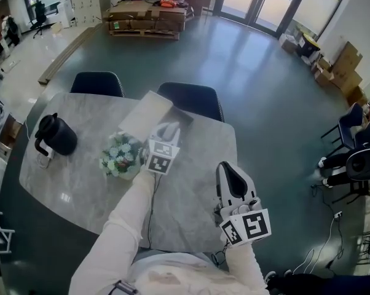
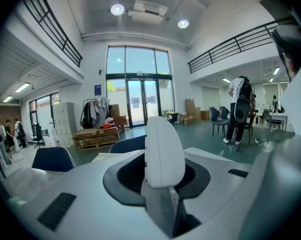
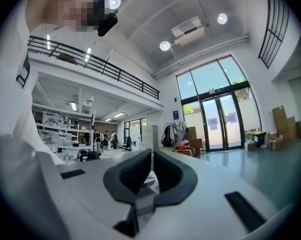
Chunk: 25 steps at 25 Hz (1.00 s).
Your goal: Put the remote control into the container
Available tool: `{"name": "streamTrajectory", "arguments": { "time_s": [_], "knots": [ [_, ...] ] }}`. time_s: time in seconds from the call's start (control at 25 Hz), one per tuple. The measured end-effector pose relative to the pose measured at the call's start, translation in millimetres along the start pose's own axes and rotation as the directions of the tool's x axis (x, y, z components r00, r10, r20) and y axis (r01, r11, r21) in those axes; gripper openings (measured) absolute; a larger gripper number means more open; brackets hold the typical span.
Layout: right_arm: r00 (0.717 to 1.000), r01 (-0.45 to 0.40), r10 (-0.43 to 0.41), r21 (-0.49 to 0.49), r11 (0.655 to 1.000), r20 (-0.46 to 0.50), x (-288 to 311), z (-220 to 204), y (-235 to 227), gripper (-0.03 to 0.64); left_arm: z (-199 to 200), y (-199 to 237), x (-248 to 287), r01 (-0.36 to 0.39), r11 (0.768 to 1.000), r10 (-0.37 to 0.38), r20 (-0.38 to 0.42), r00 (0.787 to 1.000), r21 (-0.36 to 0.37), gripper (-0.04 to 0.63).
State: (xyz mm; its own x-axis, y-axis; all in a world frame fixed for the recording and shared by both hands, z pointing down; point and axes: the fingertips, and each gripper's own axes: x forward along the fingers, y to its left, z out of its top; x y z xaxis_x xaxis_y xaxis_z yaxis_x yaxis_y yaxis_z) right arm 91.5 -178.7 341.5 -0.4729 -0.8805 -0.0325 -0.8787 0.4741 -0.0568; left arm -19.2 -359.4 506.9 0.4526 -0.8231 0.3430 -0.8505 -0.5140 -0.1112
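A white oblong remote control stands upright between the dark pads of my left gripper, which is shut on it. In the head view the left gripper is held over the middle of the grey marble table, with the remote control sticking out of it. Just beyond it lies a pale flat rectangular container. My right gripper hovers at the table's near right edge. In the right gripper view the right gripper is shut with its black pads together and nothing between them.
A black jug stands at the table's left, and a bunch of pale flowers lies just left of the left gripper. Two dark chairs stand at the far side. Pallets with cardboard boxes are across the green floor.
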Motion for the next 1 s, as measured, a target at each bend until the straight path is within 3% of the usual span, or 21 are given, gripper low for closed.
{"name": "streamTrajectory", "arguments": {
  "time_s": [0.52,1.0],
  "knots": [
    [0.997,0.052,-0.051,0.016,0.999,-0.057,12,-22,-29,0.018,-34,3,60,0.007,0.987,0.013,-0.118,0.993,0.162,0.115],
    [0.991,0.085,-0.082,0.025,0.996,-0.103,16,-41,-42,0.018,-46,3,94,0.004,0.947,0.033,-0.109,0.994,0.322,0.115]
  ]
}}
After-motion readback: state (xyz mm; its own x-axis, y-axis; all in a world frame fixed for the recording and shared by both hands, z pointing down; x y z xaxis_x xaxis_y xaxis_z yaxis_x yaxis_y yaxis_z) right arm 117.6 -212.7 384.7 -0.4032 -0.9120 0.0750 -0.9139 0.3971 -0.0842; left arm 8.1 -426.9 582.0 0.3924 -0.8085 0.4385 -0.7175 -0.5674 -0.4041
